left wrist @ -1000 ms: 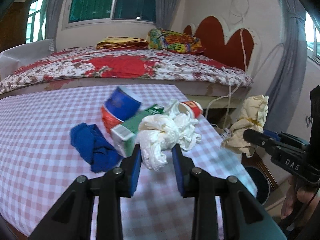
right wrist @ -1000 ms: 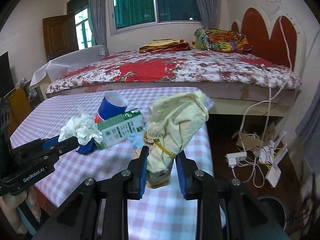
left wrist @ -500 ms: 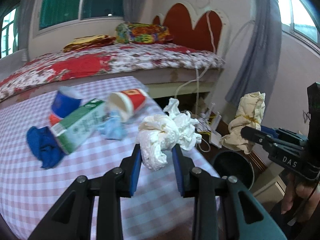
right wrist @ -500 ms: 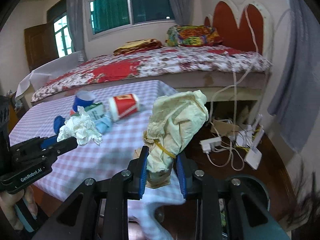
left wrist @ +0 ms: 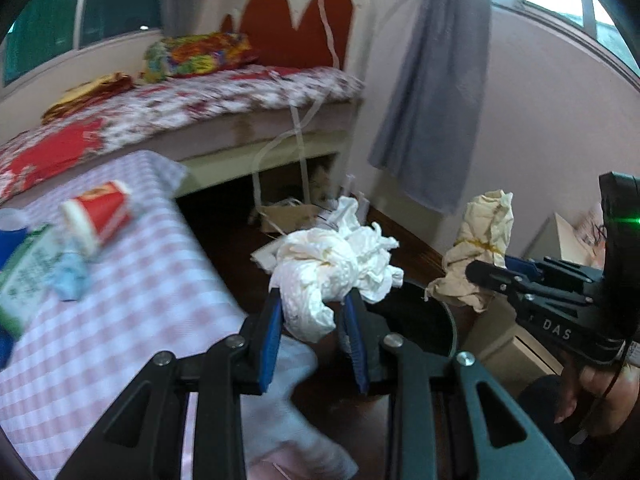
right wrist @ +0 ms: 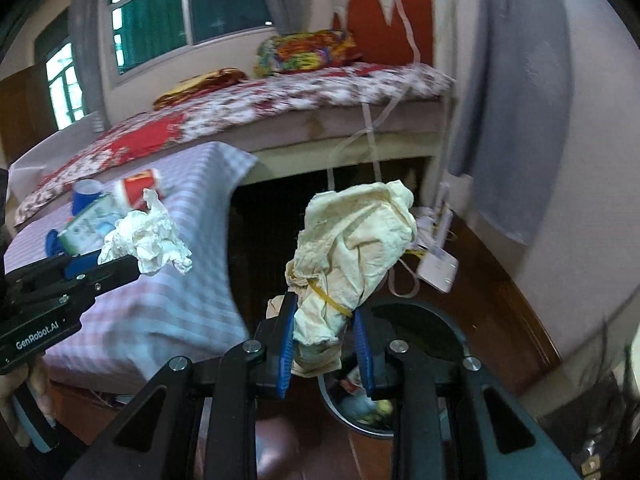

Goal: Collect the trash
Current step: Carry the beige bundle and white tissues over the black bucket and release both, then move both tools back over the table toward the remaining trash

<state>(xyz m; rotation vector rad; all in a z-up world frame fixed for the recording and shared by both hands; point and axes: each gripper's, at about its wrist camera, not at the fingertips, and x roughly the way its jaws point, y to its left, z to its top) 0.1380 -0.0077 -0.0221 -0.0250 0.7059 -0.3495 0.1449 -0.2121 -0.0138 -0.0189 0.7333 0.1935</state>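
My left gripper [left wrist: 314, 308] is shut on a crumpled white tissue wad [left wrist: 332, 268], held in the air past the table's right edge, above the dark round trash bin [left wrist: 424, 320]. My right gripper [right wrist: 324, 320] is shut on a yellowish paper bundle [right wrist: 352, 248] tied with a rubber band, held above the same bin [right wrist: 424, 328], which has trash inside. Each gripper shows in the other's view: the right gripper with its bundle [left wrist: 484, 244], the left gripper with its tissue [right wrist: 148, 240].
On the pink checked table [left wrist: 132, 304] lie a red paper cup [left wrist: 96, 216], a green-white carton [left wrist: 28, 264], a light blue scrap [left wrist: 70, 276] and a blue cup [left wrist: 10, 232]. Behind stand a flowered bed [left wrist: 180, 108], cables, a white router [right wrist: 438, 268] and a grey curtain [left wrist: 436, 80].
Both grippers swung right, away from the table, carrying the tissue and the bundle. The trash bin has come into view beneath them.
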